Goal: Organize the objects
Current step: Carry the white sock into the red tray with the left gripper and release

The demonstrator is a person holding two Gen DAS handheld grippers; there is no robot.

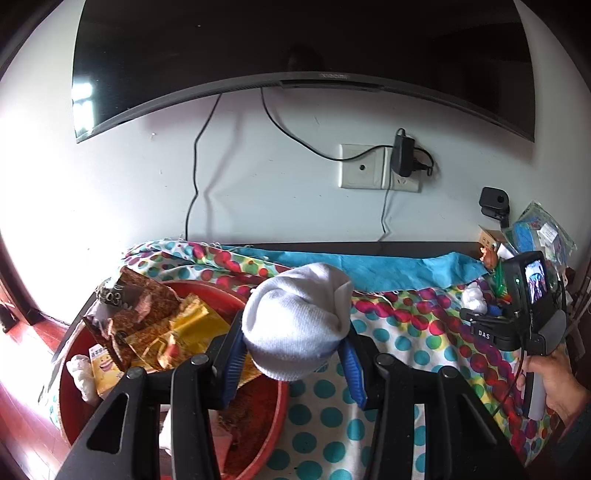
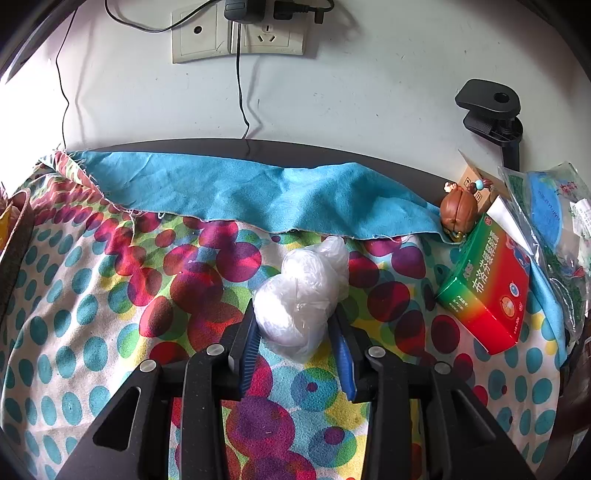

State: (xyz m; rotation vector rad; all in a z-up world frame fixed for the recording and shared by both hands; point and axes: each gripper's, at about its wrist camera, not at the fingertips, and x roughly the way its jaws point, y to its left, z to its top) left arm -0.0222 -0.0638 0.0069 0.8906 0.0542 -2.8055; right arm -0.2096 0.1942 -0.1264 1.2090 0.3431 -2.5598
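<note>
My left gripper [image 1: 293,332] is shut on a rolled white sock [image 1: 295,310], its blue pads pressing both sides. It hangs over the right rim of a red basin [image 1: 282,402] that holds crumpled snack wrappers [image 1: 155,321]. In the right wrist view, a white bundle wrapped in clear plastic [image 2: 299,295] lies on the dotted cloth [image 2: 110,295]. My right gripper [image 2: 294,314] is open around it: the pads flank the bundle without squeezing it. The same bundle [image 1: 474,299] also shows in the left wrist view, far right.
A green and red medicine box [image 2: 487,291], a brown figurine [image 2: 460,214] and a plastic bag of items [image 2: 550,214] crowd the right end. A blue cloth [image 2: 240,192] runs along the back. Behind are a wall socket [image 2: 236,33], cables, a black clamp [image 2: 491,107] and a TV [image 1: 295,44]. A person's hand [image 1: 554,384] grips the right tool.
</note>
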